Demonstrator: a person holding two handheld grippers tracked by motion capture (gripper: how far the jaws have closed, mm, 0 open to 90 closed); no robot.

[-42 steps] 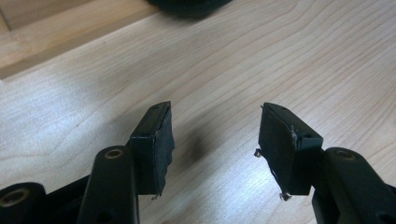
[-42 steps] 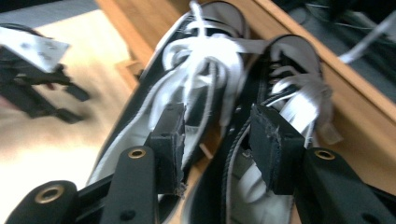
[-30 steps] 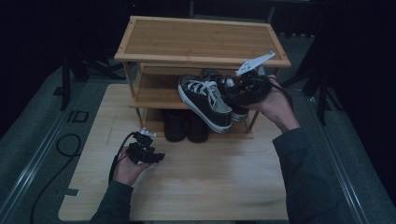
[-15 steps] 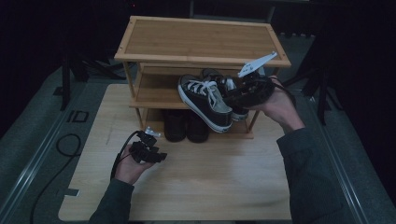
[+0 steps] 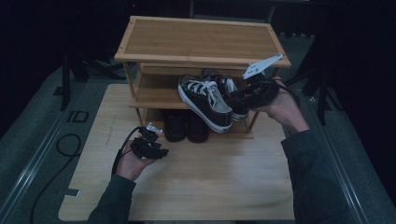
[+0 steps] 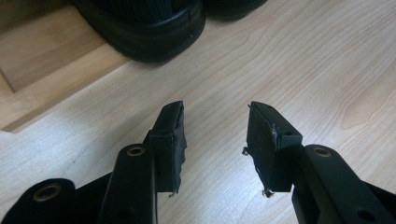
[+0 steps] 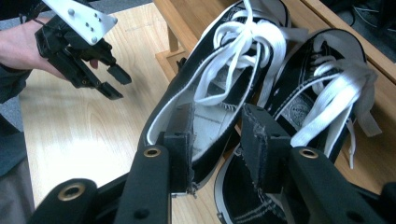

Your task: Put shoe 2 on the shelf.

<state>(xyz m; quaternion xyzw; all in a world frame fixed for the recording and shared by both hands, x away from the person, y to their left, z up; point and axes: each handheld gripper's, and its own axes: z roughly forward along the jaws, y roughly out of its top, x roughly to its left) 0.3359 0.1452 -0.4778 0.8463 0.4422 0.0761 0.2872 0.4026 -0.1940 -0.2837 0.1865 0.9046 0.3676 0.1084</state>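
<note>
Right jaws: my right gripper (image 7: 215, 140) is clamped on the heel wall of the near sneaker (image 5: 204, 100), one jaw inside its collar, one outside.
Near sneaker: half on the middle shelf (image 5: 154, 91) of the shoe rack (image 5: 201, 39), toe hanging out over the front edge.
Far sneaker (image 7: 317, 98): already on that shelf, touching its mate.
Left jaws: my left gripper (image 6: 215, 140) is parted and empty, low over the counter (image 5: 196, 182).
Dark shoes (image 5: 186, 126): paired on the bottom tier.
Left to do: I judge the near sneaker needs seating, then letting go.
</note>
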